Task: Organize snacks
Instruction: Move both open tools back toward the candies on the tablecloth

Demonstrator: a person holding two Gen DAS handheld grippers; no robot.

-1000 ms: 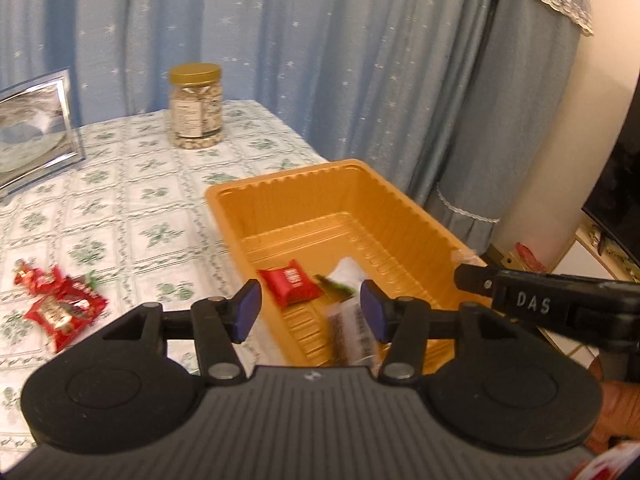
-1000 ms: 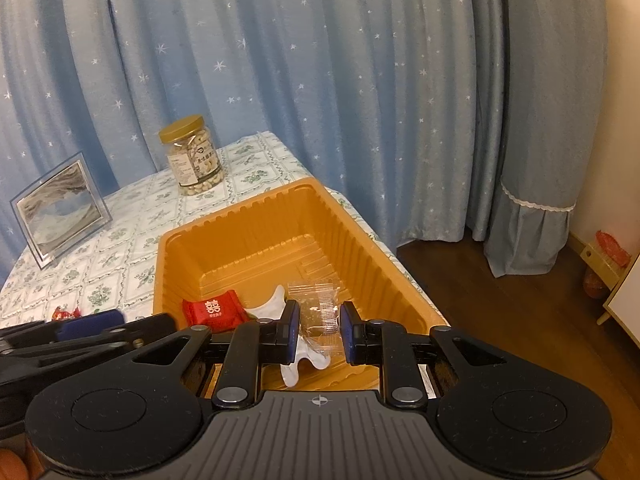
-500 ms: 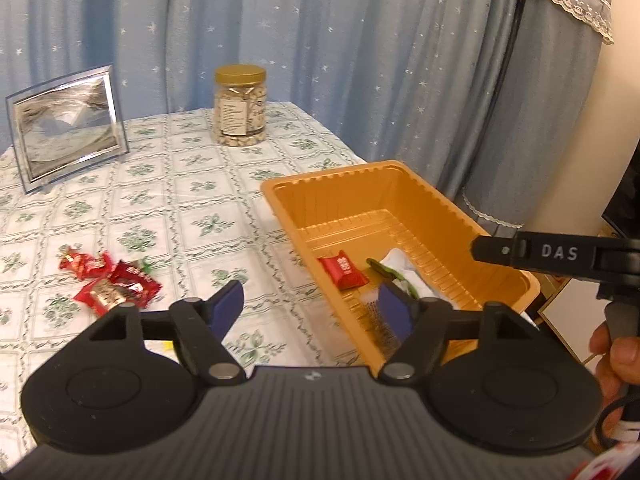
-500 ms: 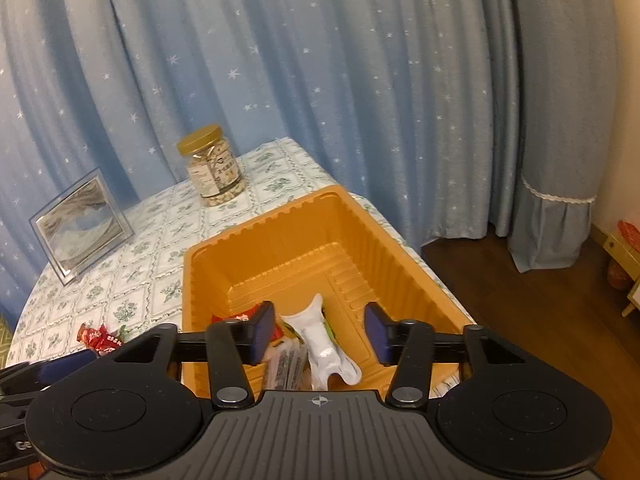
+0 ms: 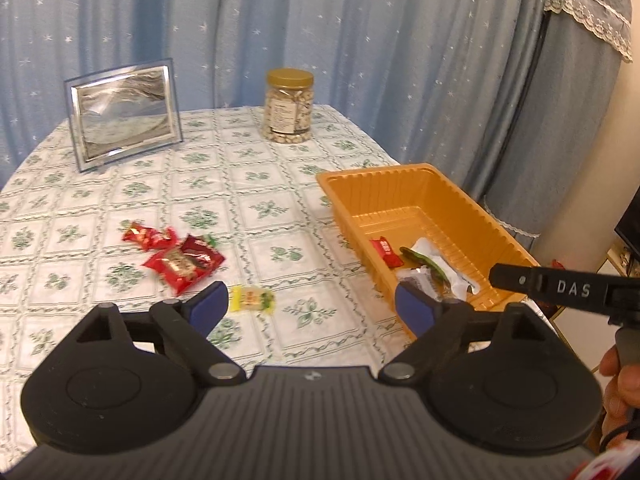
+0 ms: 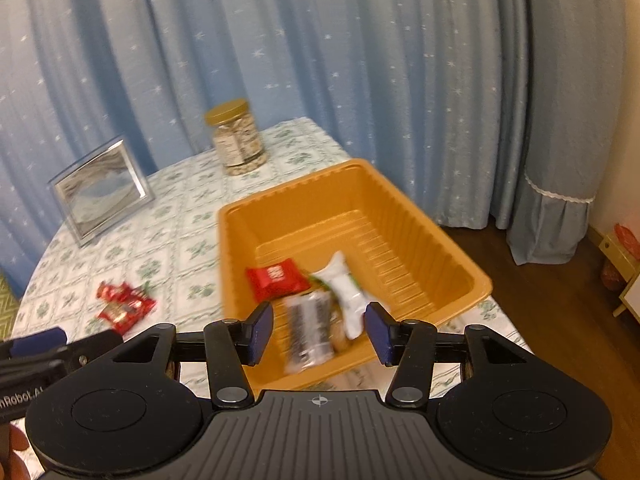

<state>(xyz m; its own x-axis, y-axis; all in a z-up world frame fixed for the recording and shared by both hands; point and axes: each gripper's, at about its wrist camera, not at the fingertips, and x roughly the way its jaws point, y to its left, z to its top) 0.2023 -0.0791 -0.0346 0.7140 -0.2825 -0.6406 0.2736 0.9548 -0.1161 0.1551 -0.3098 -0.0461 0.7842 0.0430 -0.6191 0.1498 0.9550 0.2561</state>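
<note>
An orange plastic tray (image 5: 460,196) (image 6: 452,256) sits at the table's right edge. It holds a red packet (image 6: 276,278), a white and green packet (image 6: 344,292) and a clear packet with dark print (image 6: 310,330). Red snack packets (image 5: 180,258) (image 6: 124,308) and a small yellow packet (image 5: 252,299) lie on the tablecloth left of the tray. My left gripper (image 5: 312,308) is open and empty above the cloth, near the yellow packet. My right gripper (image 6: 318,332) is open and empty above the tray's near end.
A jar of nuts with a gold lid (image 5: 288,106) (image 6: 238,138) and a picture frame (image 5: 124,114) (image 6: 100,190) stand at the back of the table. Blue curtains hang behind. The floor drops away to the right of the tray.
My right gripper opened and let the clear packet fall into the tray, then rose. My left gripper opened wider and swung left, from over the tray to over the cloth.
</note>
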